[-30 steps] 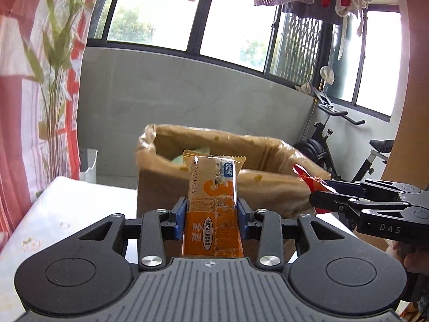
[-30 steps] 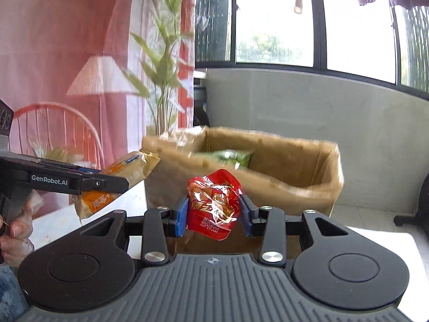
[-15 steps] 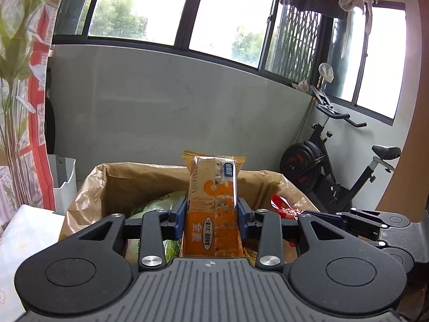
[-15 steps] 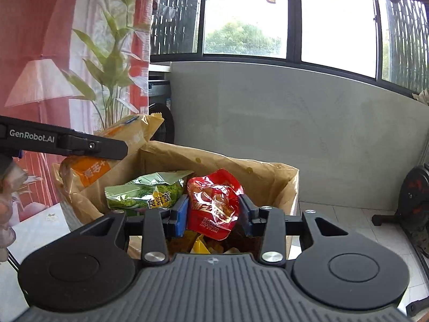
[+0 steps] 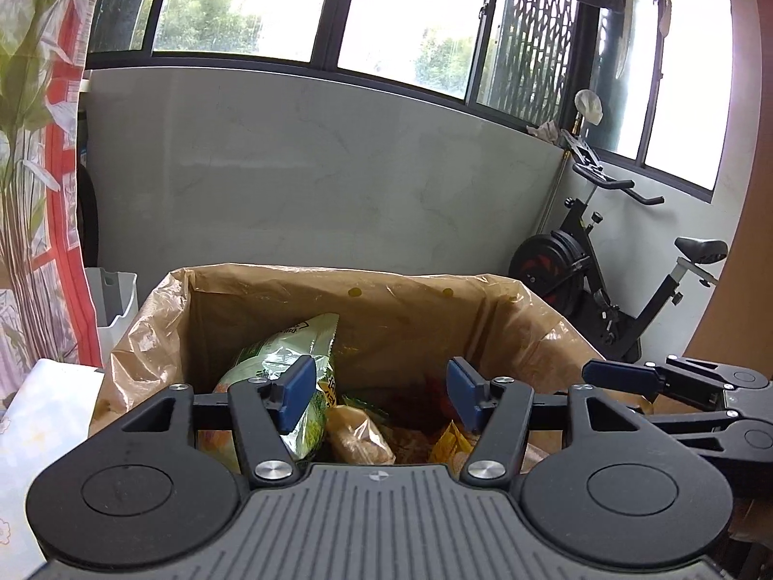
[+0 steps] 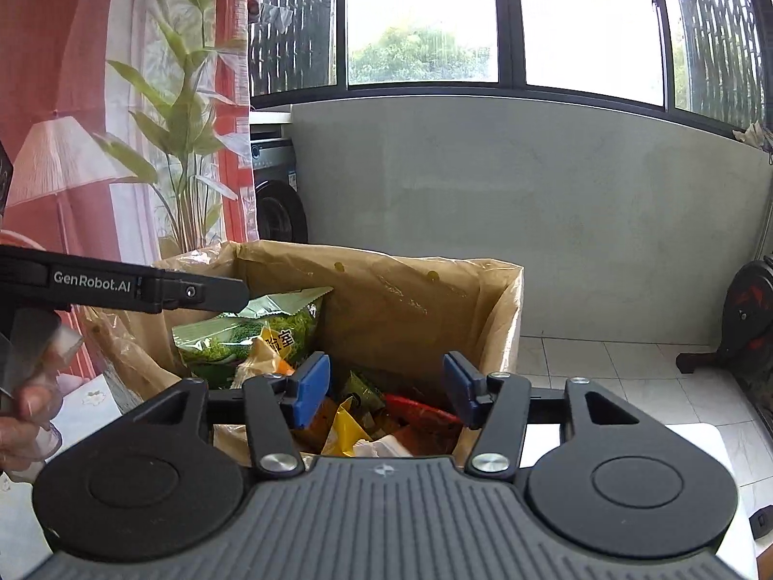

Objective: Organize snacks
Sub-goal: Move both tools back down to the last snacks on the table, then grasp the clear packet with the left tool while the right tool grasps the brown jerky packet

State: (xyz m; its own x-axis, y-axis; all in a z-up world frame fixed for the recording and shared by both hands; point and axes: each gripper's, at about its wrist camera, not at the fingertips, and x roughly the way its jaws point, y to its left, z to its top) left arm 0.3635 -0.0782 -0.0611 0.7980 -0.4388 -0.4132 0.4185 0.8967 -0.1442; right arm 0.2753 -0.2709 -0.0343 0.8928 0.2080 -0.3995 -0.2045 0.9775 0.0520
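Left claw (image 5: 381, 398) and right claw (image 6: 386, 389) opening, empty, snacks (image 6: 270, 338) below in lined box (image 5: 415, 299)

Both grippers (image 5: 381, 398) (image 6: 386, 389) — jaws opening, empty

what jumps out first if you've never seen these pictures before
The brown lined box fills the middle of both views, heaped with snack packets, and a big green bag stands tall at its left side. Both the left hand-held gripper and the right hand-held gripper hang over the box, jaws opening with nothing between them. An exercise bike stands against the wall on the right.
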